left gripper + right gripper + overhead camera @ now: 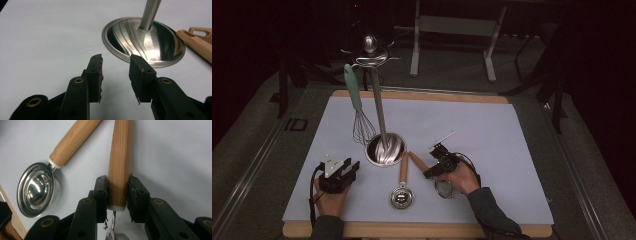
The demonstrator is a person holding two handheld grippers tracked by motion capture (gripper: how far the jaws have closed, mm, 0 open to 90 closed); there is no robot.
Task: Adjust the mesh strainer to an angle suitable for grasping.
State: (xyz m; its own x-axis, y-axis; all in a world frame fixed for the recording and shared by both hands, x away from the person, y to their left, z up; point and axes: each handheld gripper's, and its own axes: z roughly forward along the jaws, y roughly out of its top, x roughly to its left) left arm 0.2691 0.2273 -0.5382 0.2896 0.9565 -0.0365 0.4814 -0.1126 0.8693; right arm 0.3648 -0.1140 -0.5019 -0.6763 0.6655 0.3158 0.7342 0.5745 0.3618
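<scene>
Am clamping my right gripper (117, 195) on wooden handle of strainer (120, 157), lying on white mat (492, 135) beside measuring scoop (37, 187); squeezing near ferrule, lifting level. My left gripper (115, 72) is waiting agape, empty, near utensil stand (143, 40).

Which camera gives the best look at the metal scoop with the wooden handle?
The right gripper view: the scoop lies close, bowl and handle clear. In the high view the scoop is small but whole. In the left gripper view, a wooden handle end appears; whose is unclear.
</scene>
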